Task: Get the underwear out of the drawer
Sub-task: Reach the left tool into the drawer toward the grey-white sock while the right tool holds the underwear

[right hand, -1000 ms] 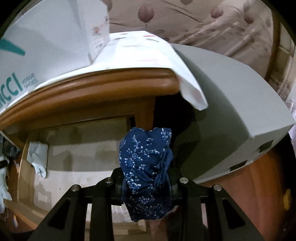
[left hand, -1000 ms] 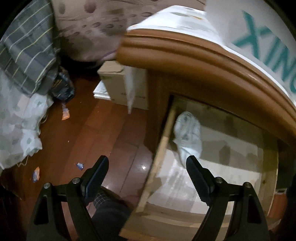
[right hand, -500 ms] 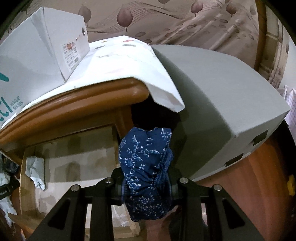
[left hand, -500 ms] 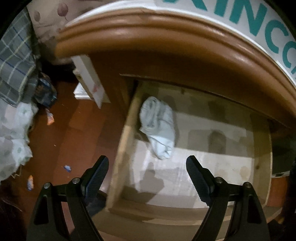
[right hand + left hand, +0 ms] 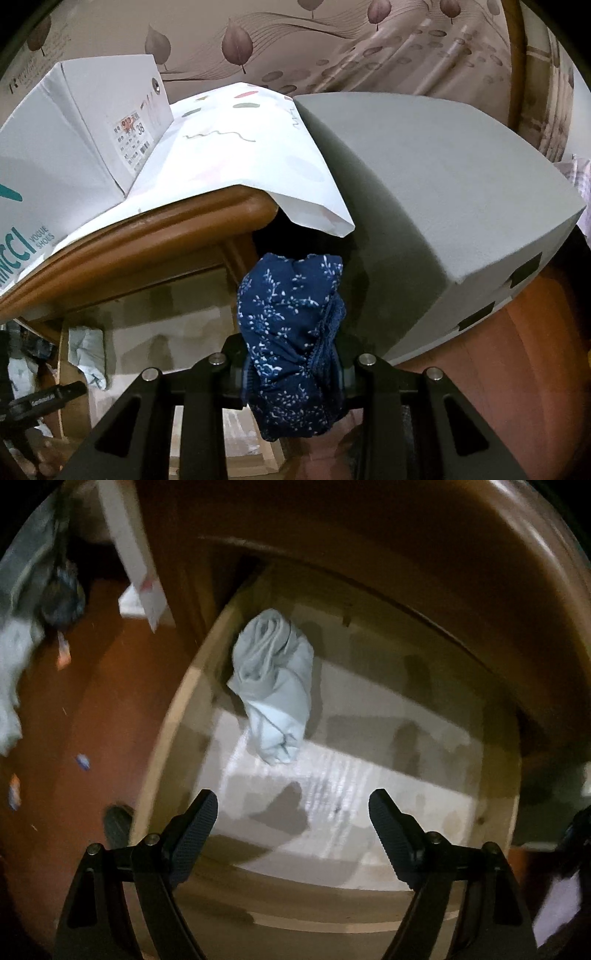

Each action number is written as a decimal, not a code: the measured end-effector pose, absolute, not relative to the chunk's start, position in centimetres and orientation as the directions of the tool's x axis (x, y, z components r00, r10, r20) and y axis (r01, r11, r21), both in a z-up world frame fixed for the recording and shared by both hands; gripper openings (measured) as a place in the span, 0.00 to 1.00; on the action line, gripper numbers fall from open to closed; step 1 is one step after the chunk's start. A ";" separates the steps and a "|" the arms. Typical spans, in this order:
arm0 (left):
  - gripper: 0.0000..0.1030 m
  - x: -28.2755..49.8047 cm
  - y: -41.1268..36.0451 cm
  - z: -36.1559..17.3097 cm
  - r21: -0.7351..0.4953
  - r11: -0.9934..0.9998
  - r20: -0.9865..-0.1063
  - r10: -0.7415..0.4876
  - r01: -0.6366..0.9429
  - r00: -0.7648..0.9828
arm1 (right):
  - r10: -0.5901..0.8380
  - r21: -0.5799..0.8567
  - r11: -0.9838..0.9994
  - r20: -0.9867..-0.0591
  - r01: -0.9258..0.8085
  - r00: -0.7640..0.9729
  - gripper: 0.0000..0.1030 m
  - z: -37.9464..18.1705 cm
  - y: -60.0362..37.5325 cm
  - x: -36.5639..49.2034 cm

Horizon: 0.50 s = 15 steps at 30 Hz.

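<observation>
A rolled pale grey-white underwear (image 5: 275, 686) lies at the back left of the open wooden drawer (image 5: 166, 738), on its light lining. My left gripper (image 5: 293, 819) is open and hovers above the drawer's front, short of the roll. My right gripper (image 5: 291, 363) is shut on a dark blue floral underwear (image 5: 291, 332), held up beside the cabinet's right corner. The pale roll also shows in the right wrist view (image 5: 88, 354), with a left gripper finger (image 5: 44, 398) near it.
A white shoe box (image 5: 74, 140) and a white patterned sheet (image 5: 236, 147) lie on the brown cabinet top (image 5: 140, 236). A grey padded block (image 5: 443, 206) stands at the right. Scraps and clothes lie on the red-brown floor (image 5: 74, 720) at the left.
My left gripper has swung right and down toward the drawer, so the pale roll looks larger and nearer. My right gripper has lifted up and right with the blue underwear.
</observation>
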<state>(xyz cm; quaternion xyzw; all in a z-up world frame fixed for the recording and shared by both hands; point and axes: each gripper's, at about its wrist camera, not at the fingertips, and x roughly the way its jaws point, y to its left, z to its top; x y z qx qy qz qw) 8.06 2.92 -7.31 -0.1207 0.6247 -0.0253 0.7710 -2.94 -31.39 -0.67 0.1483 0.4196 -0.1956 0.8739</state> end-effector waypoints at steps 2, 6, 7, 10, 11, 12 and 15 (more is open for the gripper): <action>0.72 8.4 3.2 -7.4 -0.230 0.962 -0.954 -0.193 -0.145 0.229 | -0.197 0.117 0.880 -0.793 0.461 0.577 0.31 -0.6 -31.6 -3.0; 0.69 8.9 3.0 -7.8 -0.219 0.957 -0.955 -0.170 -0.190 0.242 | -0.176 0.138 0.880 -0.794 0.455 0.581 0.31 -0.5 -31.9 -3.0; 0.67 9.0 3.0 -8.0 -0.231 0.950 -0.954 -0.180 -0.209 0.239 | -0.165 0.149 0.879 -0.797 0.453 0.581 0.31 -0.5 -32.0 -3.0; 0.58 9.4 3.1 -9.0 -0.266 0.926 -0.952 -0.209 -0.269 0.223 | -0.149 0.169 0.875 -0.796 0.453 0.586 0.31 -0.4 -32.3 -3.1; 0.57 9.5 3.2 -9.3 -0.274 0.917 -0.951 -0.216 -0.288 0.220 | -0.145 0.173 0.876 -0.796 0.451 0.587 0.31 -0.3 -32.4 -3.0; 0.56 9.6 3.2 -9.6 -0.280 0.910 -0.951 -0.219 -0.306 0.217 | -0.139 0.180 0.875 -0.796 0.450 0.590 0.31 -0.3 -32.4 -3.0; 0.54 9.8 3.4 -10.5 -0.296 0.880 -0.950 -0.230 -0.370 0.212 | -0.122 0.192 0.877 -0.798 0.441 0.590 0.31 -0.4 -32.4 -3.0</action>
